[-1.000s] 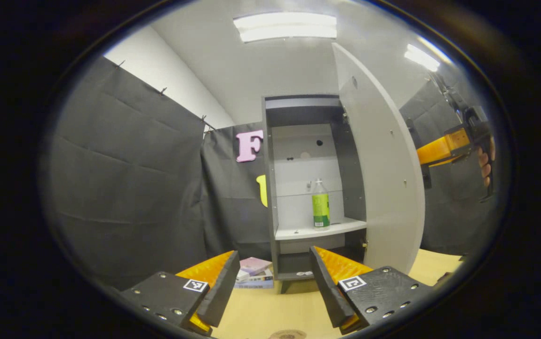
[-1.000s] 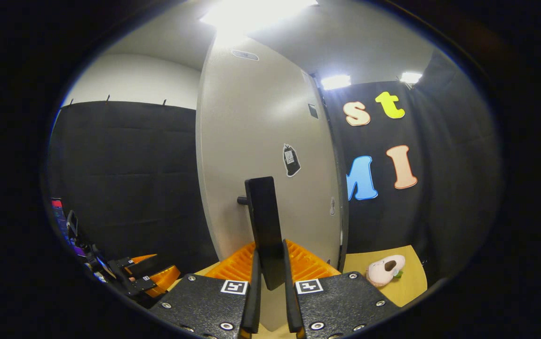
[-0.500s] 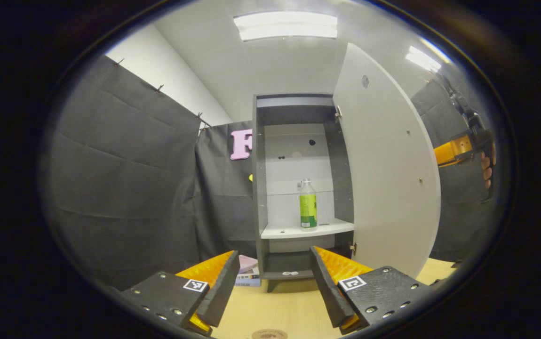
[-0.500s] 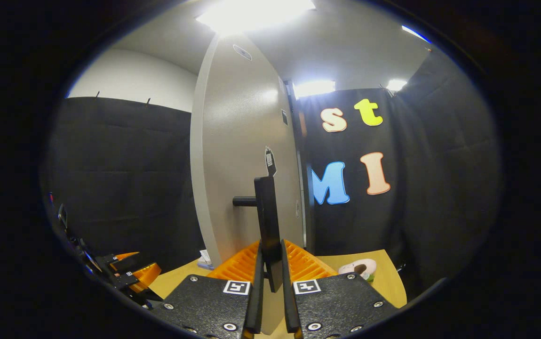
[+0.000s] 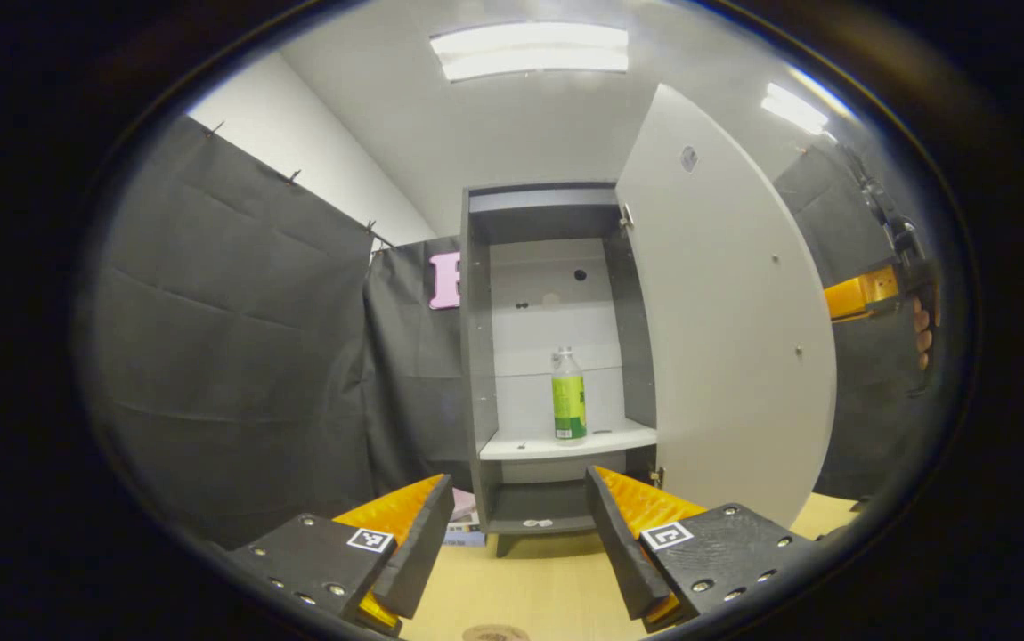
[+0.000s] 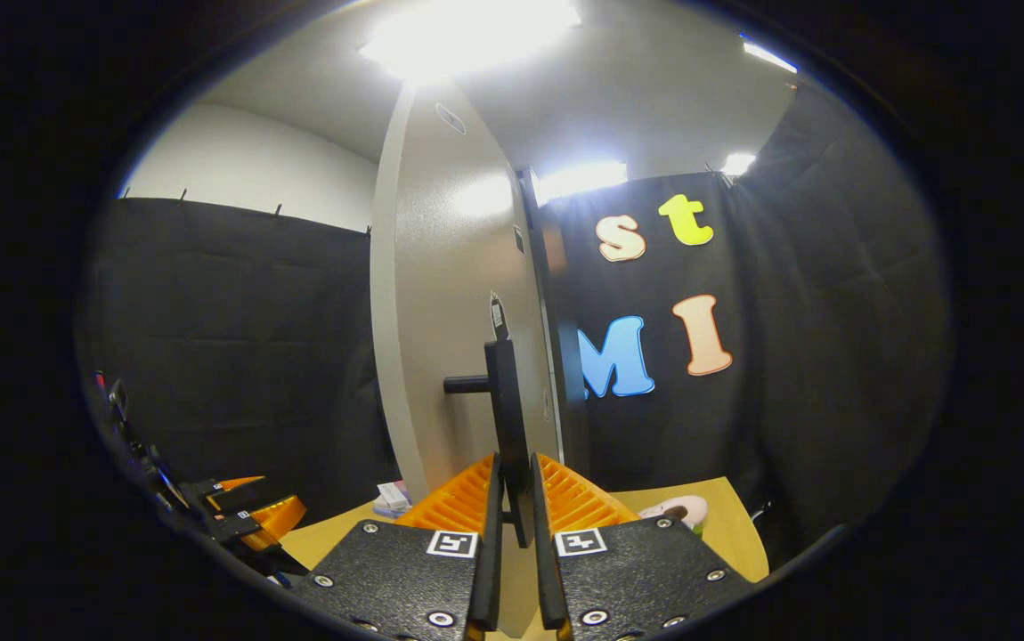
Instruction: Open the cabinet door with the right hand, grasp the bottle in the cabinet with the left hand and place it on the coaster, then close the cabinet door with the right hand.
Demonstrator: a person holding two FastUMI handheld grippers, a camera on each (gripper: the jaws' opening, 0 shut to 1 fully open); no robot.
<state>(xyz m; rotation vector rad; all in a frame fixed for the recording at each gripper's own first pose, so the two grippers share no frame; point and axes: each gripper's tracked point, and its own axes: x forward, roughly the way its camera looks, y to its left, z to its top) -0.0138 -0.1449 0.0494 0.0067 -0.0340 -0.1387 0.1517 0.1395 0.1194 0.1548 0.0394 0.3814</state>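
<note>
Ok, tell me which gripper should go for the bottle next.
Left. The left gripper is open and faces the bottle standing on the cabinet shelf, with a clear path. The right gripper is shut on the door handle, holding the cabinet door open.

Black cloth walls (image 5: 236, 356), white wall at 11 o'clock, ceiling light panel (image 5: 530, 52) at 12, wooden tabletop (image 5: 521, 592) at 6.

Cabinet (image 5: 481, 356): one unit, fitted with one door (image 5: 726, 329) standing open to the right, one handle (image 6: 505, 409) on the door's outer face, and one bottle (image 5: 568, 394) upright on the middle shelf (image 5: 565, 442). Grippers: two, namely the left gripper (image 5: 516, 534) and the right gripper (image 6: 512, 552). Desk (image 5: 530, 592): one, with one coaster (image 5: 490, 633) at its near edge, one stack of books (image 5: 463, 530) far left beside the cabinet, and one plush toy (image 6: 677, 509) far right.
</note>
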